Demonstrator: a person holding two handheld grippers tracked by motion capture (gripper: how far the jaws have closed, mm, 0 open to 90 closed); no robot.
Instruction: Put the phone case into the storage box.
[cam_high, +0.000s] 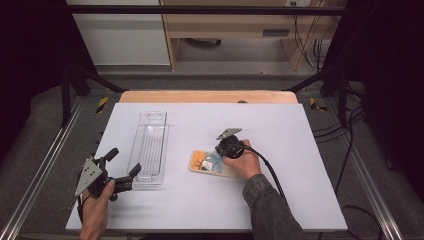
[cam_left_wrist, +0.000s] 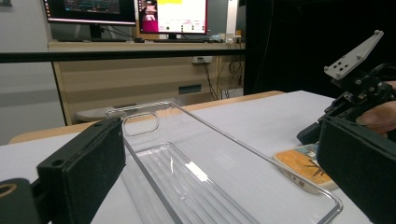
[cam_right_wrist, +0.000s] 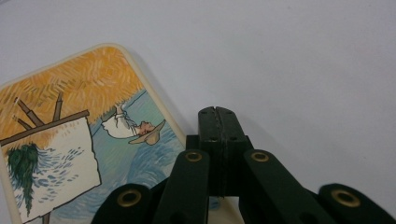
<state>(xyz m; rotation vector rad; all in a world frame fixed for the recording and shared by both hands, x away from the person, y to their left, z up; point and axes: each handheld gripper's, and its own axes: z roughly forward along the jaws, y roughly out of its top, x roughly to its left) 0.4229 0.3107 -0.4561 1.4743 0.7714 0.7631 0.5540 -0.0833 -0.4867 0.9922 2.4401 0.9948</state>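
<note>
We have the right hand-held gripper (cam_high: 223, 151) down on the flat, rounded-corner card with a painted orange-and-blue picture (cam_high: 206, 162). The right gripper view shows its two black jaws pressed together, with nothing visibly held between them, their tip resting at the card's (cam_right_wrist: 84, 140) edge where it meets the white bench (cam_high: 280, 150).

The card lies flat on the bench just beside the long clear plastic tray (cam_high: 149, 147), on the tray's right side. Our left hand-held gripper (cam_high: 122, 170) waits at the near end of that tray with its jaws standing wide apart, straddling the tray's (cam_left_wrist: 196, 172) near rim without gripping it.

The step in hand looks to us like freeing the thin card so it can be lifted. A card this flat gives the jaws nothing to bite from above, so we would keep the closed tip low against the edge and push gently until one side rides up, or slide it toward the bench edge. Press lightly, since a hard shove may skate it away. We hold the left gripper quiet beside the tray meanwhile.
</note>
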